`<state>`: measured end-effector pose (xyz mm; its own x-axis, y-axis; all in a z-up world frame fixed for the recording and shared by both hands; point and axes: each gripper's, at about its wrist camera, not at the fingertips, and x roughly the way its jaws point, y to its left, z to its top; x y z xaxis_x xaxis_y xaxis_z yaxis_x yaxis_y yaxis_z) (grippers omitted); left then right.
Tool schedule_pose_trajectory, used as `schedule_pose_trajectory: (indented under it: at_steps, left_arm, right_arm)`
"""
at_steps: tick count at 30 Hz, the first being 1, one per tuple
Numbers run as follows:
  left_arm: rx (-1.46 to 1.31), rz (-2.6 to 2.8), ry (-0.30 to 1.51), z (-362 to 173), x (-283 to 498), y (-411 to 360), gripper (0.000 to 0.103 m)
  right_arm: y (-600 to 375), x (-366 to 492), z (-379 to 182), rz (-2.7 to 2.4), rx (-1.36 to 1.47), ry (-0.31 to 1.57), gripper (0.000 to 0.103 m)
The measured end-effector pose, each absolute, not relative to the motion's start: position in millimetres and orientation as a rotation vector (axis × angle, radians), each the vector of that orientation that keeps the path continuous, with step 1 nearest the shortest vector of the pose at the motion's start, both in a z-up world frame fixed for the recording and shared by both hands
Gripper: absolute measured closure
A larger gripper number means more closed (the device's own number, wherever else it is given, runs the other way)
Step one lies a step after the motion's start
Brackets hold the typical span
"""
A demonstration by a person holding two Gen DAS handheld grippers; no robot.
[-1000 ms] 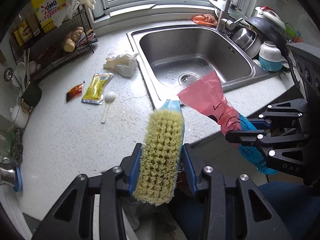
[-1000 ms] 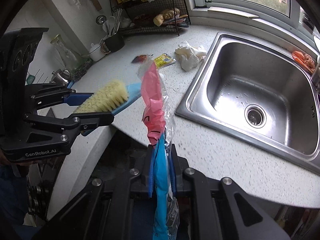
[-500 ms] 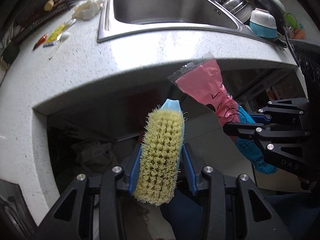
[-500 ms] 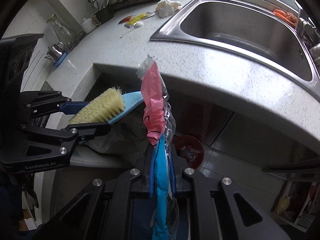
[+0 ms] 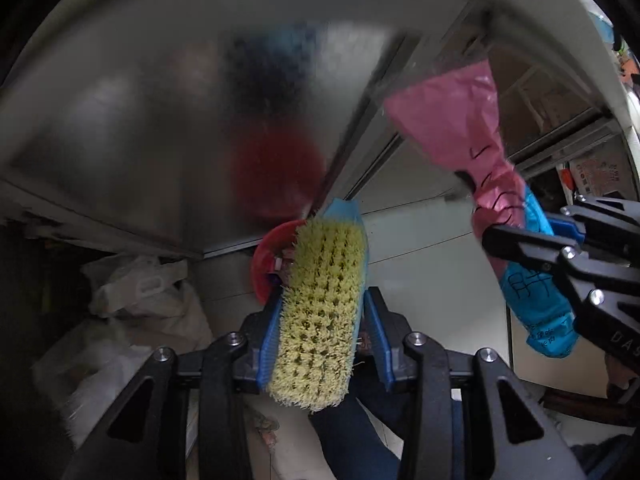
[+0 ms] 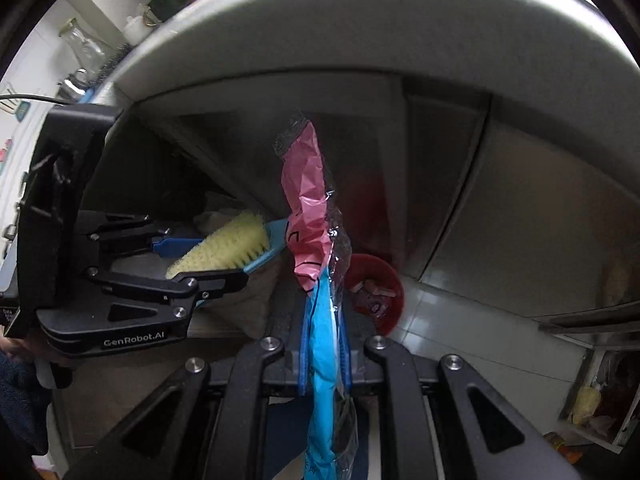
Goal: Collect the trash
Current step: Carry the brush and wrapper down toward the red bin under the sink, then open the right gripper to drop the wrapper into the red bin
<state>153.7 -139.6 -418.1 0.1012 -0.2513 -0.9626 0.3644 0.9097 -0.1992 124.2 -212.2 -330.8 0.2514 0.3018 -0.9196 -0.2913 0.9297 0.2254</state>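
From the left wrist view, the left gripper holds a scrub brush with yellow bristles and a blue back, squeezed tight between its blue pads. Just past the brush tip, low on the floor, sits a red bin, partly hidden by the brush. To the right, the right gripper holds a pink and blue plastic wrapper. There is black writing on the wrapper, but it is too small to read. The letters "DAS" show on the right gripper's black side. A heap of white bags lies on the floor at the left, under the counter. From the right wrist view, the right gripper has its jaws almost closed on the thin wrapper, which sticks up between them. The red bin is just to the right of the wrapper, and it has bits of trash in it. The left gripper with the brush is at the left, and its side reads "GenRobot.AI". I think the step now is bringing the trash down to the bin. Next, the wrapper needs to be right over the bin, and then the jaws need to open so it falls in.
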Motion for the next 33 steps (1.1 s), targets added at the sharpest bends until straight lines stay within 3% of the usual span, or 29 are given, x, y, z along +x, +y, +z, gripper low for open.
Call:
schedule_pose_trajectory:
  at_steps: [7,15,16,19,23,28,33]
  left_arm:
    - [0.123,-0.448,1.42,-488,160,-153,0.066]
    - [0.171,-0.463,1.401,-514,164,-157,0.065]
    - [0.171,-0.461,1.399,-514,164,-158,0.063]
    - [0.2,-0.465,1.39,-509,164,-160,0.04]
    - [0.154,-0.476,1.41,-507,167,-154,0.023]
    - [0.163,-0.446,1.421,-493,166,-155,0.015]
    - [0.186,-0.403,1.422,-490,160,-144,0.014]
  right_arm:
    - [-209,135,-389,0.337,0.056,1.282,0.092]
    - [-217,126,-405,0.279,0.104,1.305,0.092]
    - [-218,125,-407,0.273,0.111,1.306,0.092]
    - [-213,122,-407,0.257,0.12,1.302,0.092]
    - [-236,113,-410,0.255,0.13,1.304,0.092]
    - [-239,118,-417,0.268,0.138,1.315,0.092]
    - [-230,131,-426,0.315,0.109,1.326,0.092]
